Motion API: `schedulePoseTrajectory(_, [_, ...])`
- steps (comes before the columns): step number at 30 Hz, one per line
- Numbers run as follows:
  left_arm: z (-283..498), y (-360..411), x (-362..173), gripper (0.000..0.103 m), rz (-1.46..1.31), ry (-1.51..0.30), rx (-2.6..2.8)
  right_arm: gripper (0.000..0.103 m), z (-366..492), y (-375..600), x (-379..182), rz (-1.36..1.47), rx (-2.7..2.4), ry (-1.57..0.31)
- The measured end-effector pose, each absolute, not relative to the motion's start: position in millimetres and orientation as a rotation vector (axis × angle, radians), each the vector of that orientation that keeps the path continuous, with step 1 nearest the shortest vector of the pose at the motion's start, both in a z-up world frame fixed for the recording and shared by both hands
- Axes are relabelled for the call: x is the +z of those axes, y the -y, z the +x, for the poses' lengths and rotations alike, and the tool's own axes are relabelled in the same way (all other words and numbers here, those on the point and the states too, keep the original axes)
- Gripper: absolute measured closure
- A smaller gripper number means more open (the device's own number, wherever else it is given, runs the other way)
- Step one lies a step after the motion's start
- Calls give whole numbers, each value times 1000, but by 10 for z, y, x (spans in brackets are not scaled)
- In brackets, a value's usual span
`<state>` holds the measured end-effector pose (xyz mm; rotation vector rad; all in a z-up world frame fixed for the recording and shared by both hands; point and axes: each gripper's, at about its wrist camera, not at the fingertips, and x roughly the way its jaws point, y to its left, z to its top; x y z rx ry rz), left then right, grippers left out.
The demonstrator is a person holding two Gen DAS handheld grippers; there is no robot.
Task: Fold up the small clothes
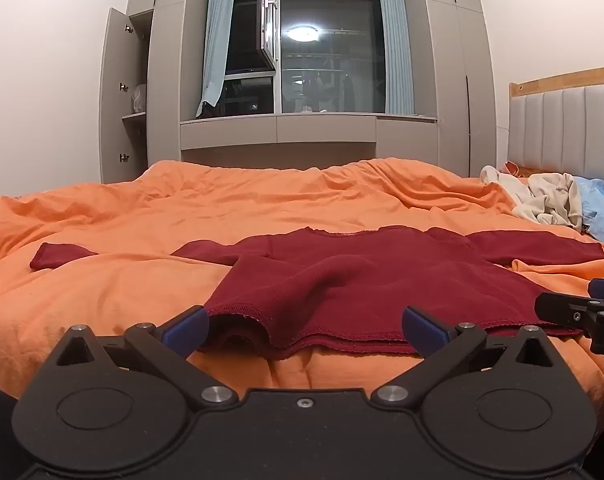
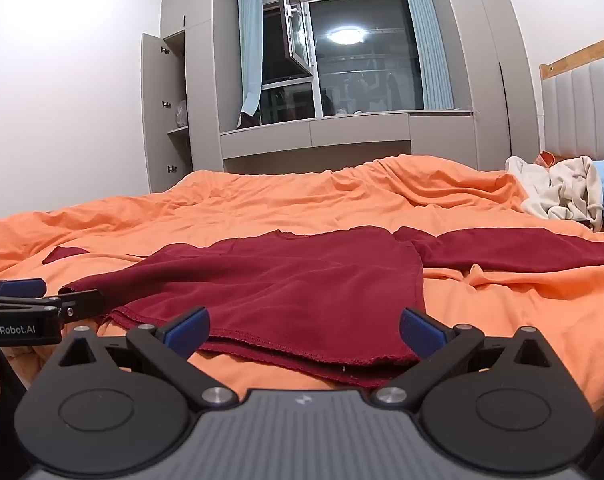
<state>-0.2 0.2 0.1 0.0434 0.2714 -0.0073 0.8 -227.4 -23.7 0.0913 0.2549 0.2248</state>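
Observation:
A dark red long-sleeved top (image 1: 354, 280) lies spread on the orange duvet (image 1: 141, 216), hem toward me, sleeves out to both sides. My left gripper (image 1: 304, 330) is open, its blue fingertips straddling the left part of the hem, which is bunched up. My right gripper (image 2: 304, 330) is open at the right part of the hem of the top (image 2: 293, 280). The right gripper also shows at the right edge of the left wrist view (image 1: 582, 304), and the left gripper at the left edge of the right wrist view (image 2: 41, 300). Neither holds cloth.
A pile of cream and light blue clothes (image 1: 558, 200) lies at the far right by the padded headboard (image 1: 570, 128). A grey wardrobe with an open door (image 1: 117, 96) and a window (image 1: 326, 56) stand beyond the bed.

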Motion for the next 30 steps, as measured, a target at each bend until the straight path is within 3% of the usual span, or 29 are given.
schedulePoseTrajectory(30, [0,0,2,0,48,-277,-7,0,35,2282,-250,91,218,-267])
